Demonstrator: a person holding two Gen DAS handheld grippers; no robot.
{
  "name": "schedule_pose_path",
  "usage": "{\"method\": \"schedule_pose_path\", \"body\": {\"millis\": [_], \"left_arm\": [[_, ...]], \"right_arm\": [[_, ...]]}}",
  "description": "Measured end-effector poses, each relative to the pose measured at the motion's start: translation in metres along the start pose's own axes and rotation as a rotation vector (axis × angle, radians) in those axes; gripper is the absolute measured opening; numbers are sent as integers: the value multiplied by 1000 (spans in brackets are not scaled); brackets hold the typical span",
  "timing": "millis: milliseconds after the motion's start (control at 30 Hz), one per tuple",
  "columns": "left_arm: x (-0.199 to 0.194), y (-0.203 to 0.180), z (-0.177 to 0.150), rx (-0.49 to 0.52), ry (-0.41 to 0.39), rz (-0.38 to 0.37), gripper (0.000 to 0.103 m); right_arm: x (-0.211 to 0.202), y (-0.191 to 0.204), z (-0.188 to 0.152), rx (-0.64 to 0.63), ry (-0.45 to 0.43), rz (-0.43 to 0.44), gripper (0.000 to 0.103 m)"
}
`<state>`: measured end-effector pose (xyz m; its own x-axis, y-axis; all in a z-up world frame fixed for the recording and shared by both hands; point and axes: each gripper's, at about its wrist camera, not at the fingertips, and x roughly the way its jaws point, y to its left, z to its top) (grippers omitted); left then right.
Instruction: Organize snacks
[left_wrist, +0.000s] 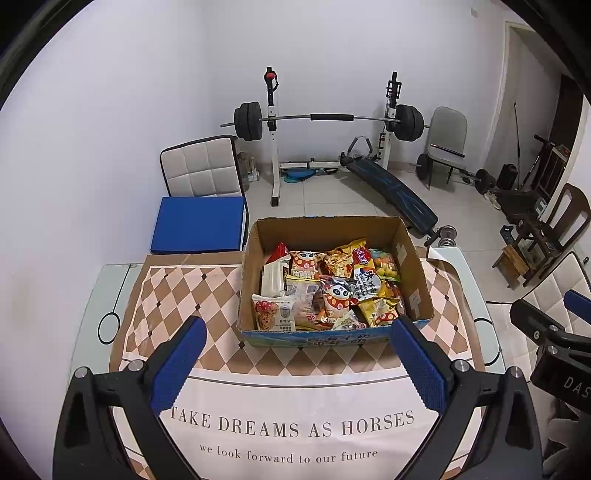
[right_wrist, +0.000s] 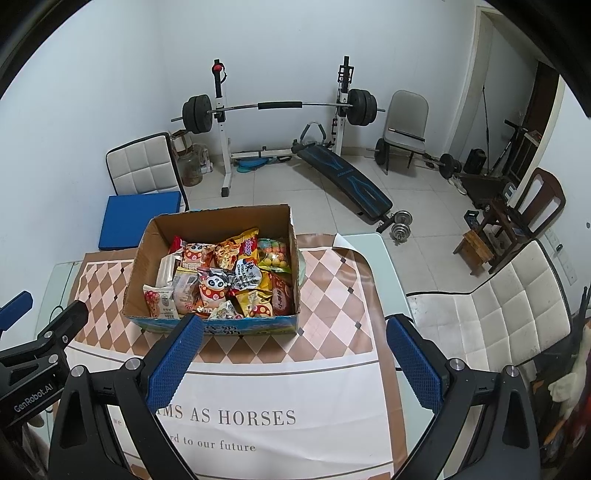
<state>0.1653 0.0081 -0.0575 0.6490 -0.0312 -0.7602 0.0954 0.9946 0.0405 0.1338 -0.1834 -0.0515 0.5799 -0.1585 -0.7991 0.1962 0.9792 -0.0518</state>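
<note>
Left wrist view showed the left gripper (left_wrist: 297, 354) held above the cloth (left_wrist: 295, 424), its blue fingers (left_wrist: 177, 365) spread wide with nothing between them. Just beyond the fingertips stood the box (left_wrist: 413, 266) on the checked part of the cloth, and inside it the snacks (left_wrist: 328, 288) lay in a loose heap, many packets one over another. At the right edge a part of the right gripper (left_wrist: 554, 343) was visible, near the table side. Right wrist view showed the right gripper (right_wrist: 295, 350) also hovering over the cloth (right_wrist: 258, 387), fingers (right_wrist: 173, 362) wide apart and holding nothing, with the box (right_wrist: 155, 236) a little to the left of its line. The snacks (right_wrist: 225, 277) filled the box floor almost fully. I judged the packets to be light, soft and puffed with air, with smooth foil that may slip and contents that may crush. It seemed best to pinch one top packet at its flat sealed edge, not at the swollen middle. The thin box walls looked easy to push, so a gentle reach from above seemed safer.
</note>
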Motion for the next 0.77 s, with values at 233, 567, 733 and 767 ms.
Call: {"method": "schedule_pose_path", "body": {"millis": [233,567,733,767], "left_arm": [[-1,0,0,0,0,1,102],[-1,-1,0,1,3,6,102],[-5,-3,0,9,-10,14,102],[-5,-3,0,10,-11,13,102]], "right_arm": [[0,0,1,-4,-2,3,101],[-1,0,1,-6,-3,3,101],[-1,0,1,-5,-4,4,101],[-1,0,1,-6,-4,2,101]]}}
